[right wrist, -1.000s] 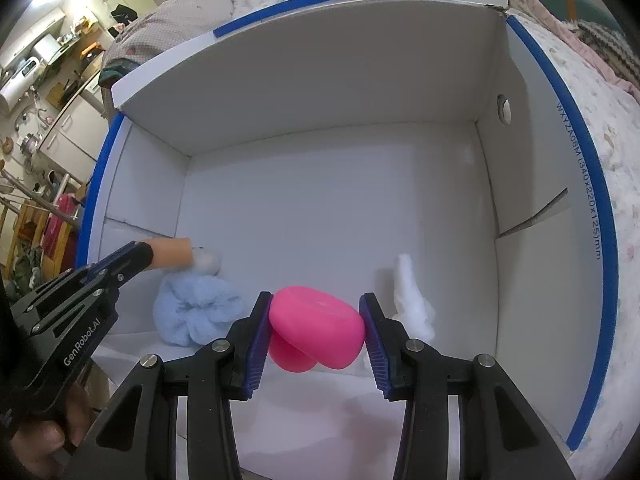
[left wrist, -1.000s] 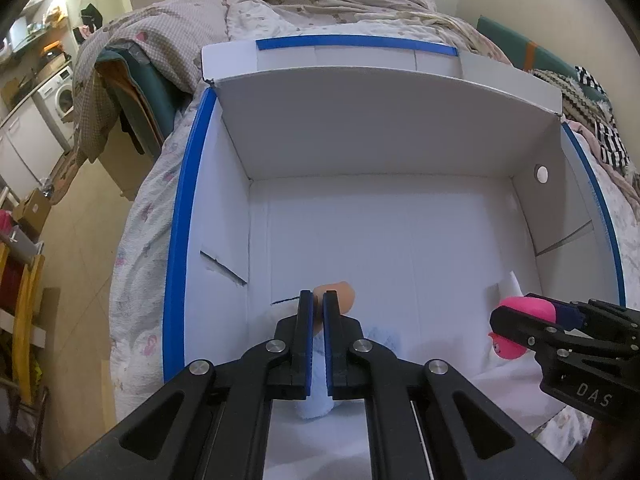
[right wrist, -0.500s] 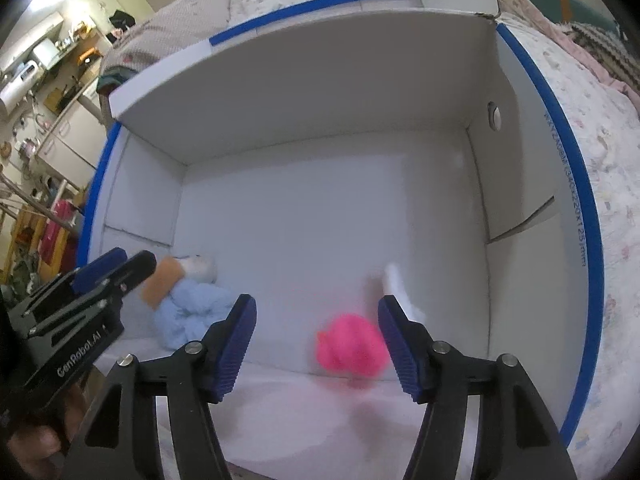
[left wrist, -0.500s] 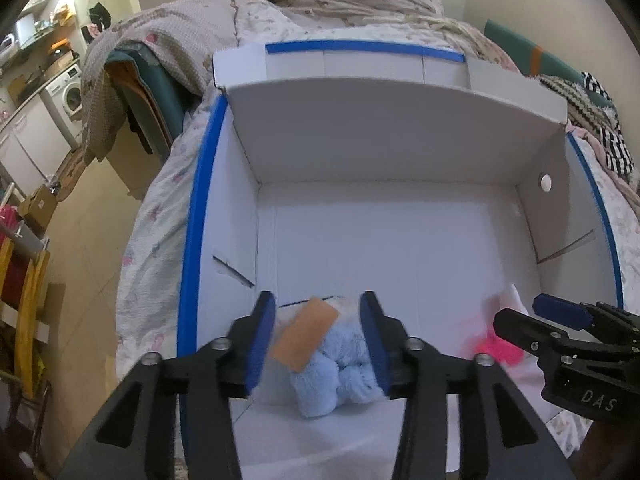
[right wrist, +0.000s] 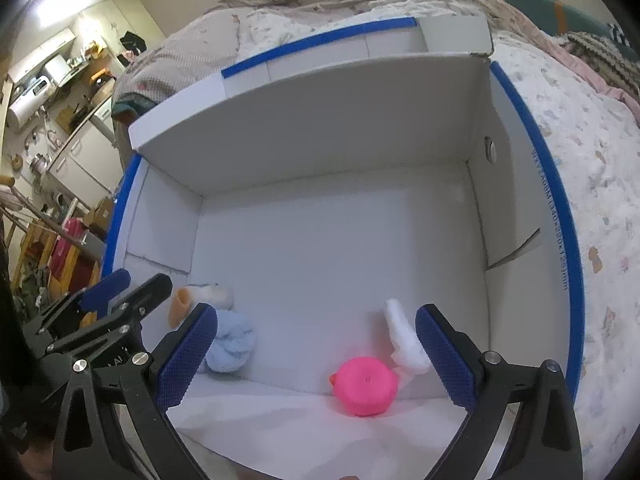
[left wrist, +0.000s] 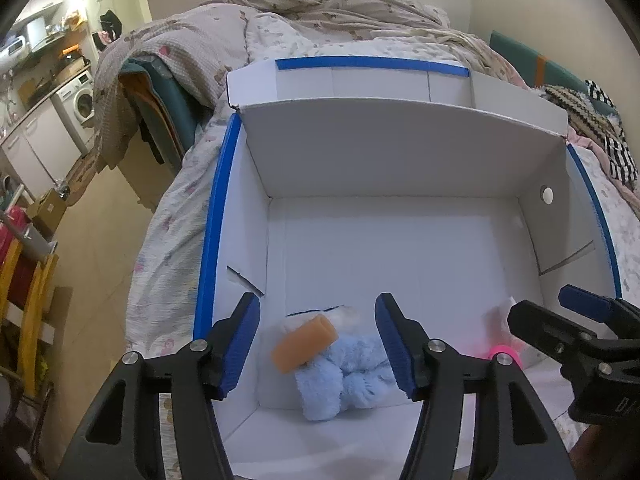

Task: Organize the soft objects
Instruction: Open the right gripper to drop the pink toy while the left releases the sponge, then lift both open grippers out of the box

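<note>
A white cardboard box (left wrist: 400,240) with blue-taped rims sits open on a bed. Inside at its near left lies a light blue plush toy (left wrist: 348,376) with an orange foam piece (left wrist: 304,342) on it. My left gripper (left wrist: 316,344) is open and empty above them. In the right wrist view the pink ball-like toy (right wrist: 366,386) rests at the box's near edge beside a white soft object (right wrist: 404,336). My right gripper (right wrist: 316,354) is open and empty above it. The blue plush (right wrist: 230,344) and the box (right wrist: 340,240) also show there.
The bed has a floral sheet (right wrist: 600,200) and a rumpled beige quilt (left wrist: 320,12) behind the box. To the left are a floor, a washing machine (left wrist: 80,100) and cabinets. The box's far flap (left wrist: 400,76) stands up.
Both grippers have opened and pulled back up. The left one let go of the orange piece onto the blue plush. The right one dropped the pink toy into the box.
</note>
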